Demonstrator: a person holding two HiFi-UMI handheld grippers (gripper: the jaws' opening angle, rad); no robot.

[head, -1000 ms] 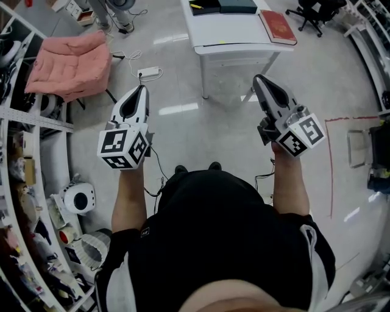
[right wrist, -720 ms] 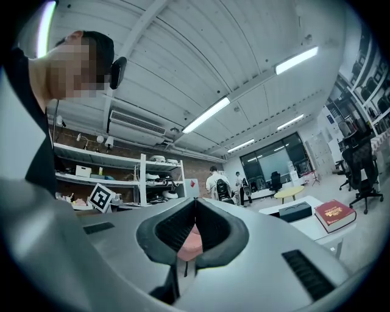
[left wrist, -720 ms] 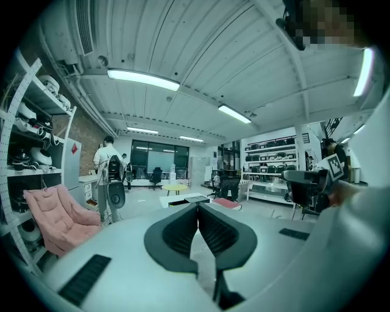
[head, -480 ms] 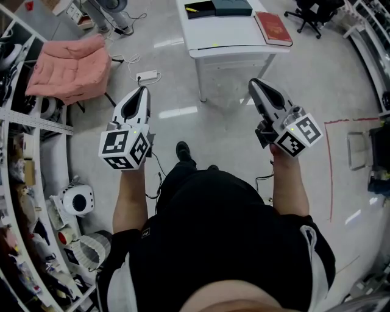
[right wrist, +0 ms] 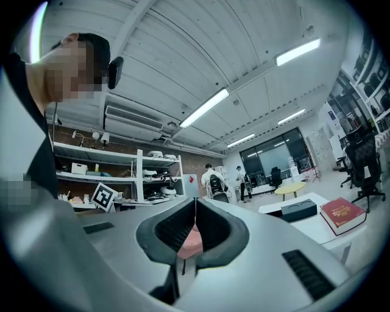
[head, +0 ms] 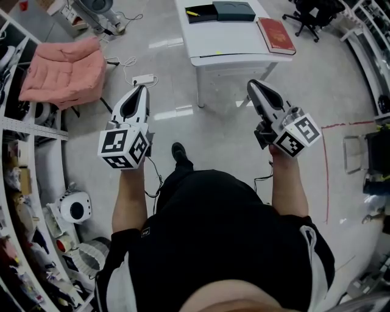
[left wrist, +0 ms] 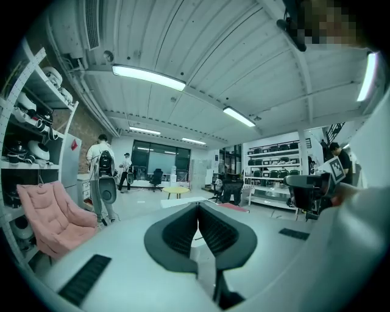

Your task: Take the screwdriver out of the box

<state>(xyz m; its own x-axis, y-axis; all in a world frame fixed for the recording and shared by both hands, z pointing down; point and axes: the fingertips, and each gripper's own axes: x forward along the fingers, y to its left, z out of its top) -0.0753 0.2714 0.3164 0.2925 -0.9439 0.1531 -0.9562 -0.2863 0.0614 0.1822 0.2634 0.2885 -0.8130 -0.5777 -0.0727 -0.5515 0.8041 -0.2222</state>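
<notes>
A dark box [head: 222, 10] lies on the far side of the white table [head: 234, 46], which stands ahead of me. Its left half is open and holds something small and yellow [head: 193, 13], too small to name. In the right gripper view the box [right wrist: 298, 210] shows low and closed-looking on the table. My left gripper [head: 144, 88] and right gripper [head: 250, 84] are held out level over the floor, short of the table. In the left gripper view my left gripper [left wrist: 197, 207] is shut and empty. My right gripper [right wrist: 195, 201] is also shut and empty.
A red book [head: 275, 35] lies on the table's right end. A pink armchair [head: 64, 70] and a power strip [head: 142, 80] with cables are on the floor at left, beside shelving [head: 24, 183]. An office chair [head: 311, 9] stands behind the table. People stand far off.
The person has stepped forward, one shoe now ahead of the body. The table and box have slid lower and nearer in the head view. Both grippers stay shut.
</notes>
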